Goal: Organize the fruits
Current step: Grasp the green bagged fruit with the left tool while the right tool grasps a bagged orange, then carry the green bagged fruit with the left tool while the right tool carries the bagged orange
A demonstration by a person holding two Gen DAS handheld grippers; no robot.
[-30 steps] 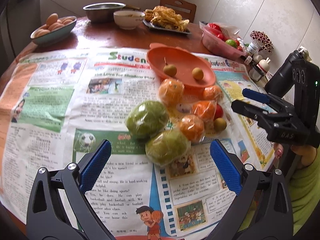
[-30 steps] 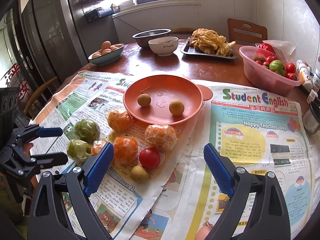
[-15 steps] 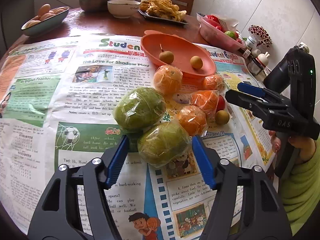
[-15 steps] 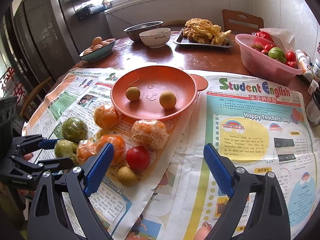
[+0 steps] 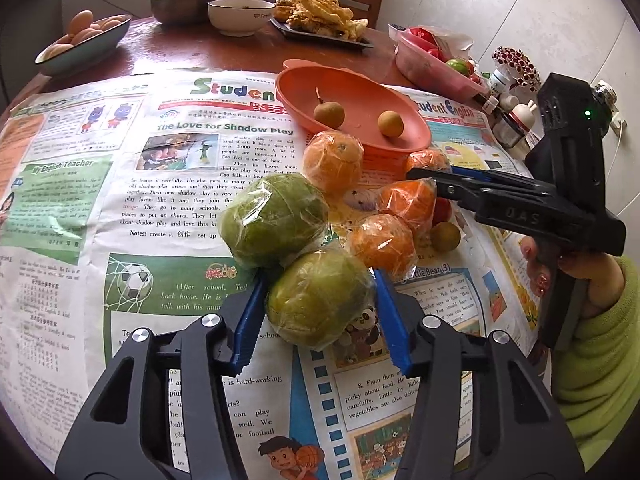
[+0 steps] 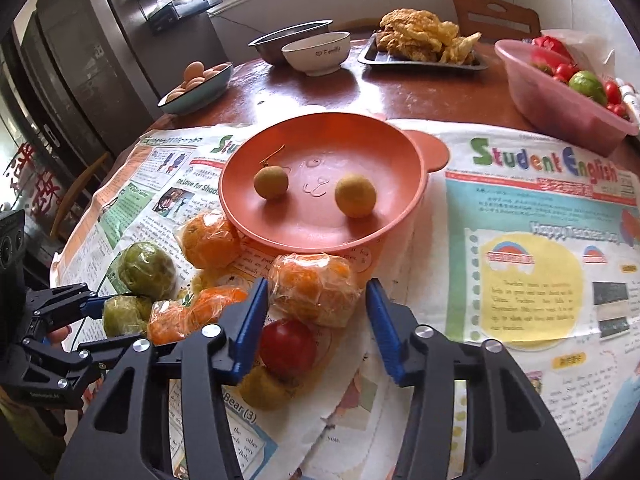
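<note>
Newspaper sheets (image 5: pixel 120 208) cover the near half of your round wooden counter (image 6: pixel 432 92), and the wrapped fruit lies heaped on them, just in front of the shallow orange plastic plate (image 6: pixel 400 148).

Left tool (image 5: pixel 320 312): the blue pads flank the nearer green fruit in clear film (image 5: pixel 320 296). The jaws are closing, with the fruit between them. Both pads appear to touch the film; a firm clamp cannot be confirmed.

Right tool (image 6: pixel 316 312): the jaws are closing around the film-wrapped orange citrus (image 6: pixel 314 292). A gap shows at the right-hand pad (image 6: pixel 384 320), so the fruit is not yet clamped.

Key relation: each fruit sits dead ahead of its own tool, and the plate lies directly beyond the heap. Your right tool is nearer the plate. A red tomato (image 6: pixel 286 348) lies just under its left-hand pad; you may nudge it.
</note>
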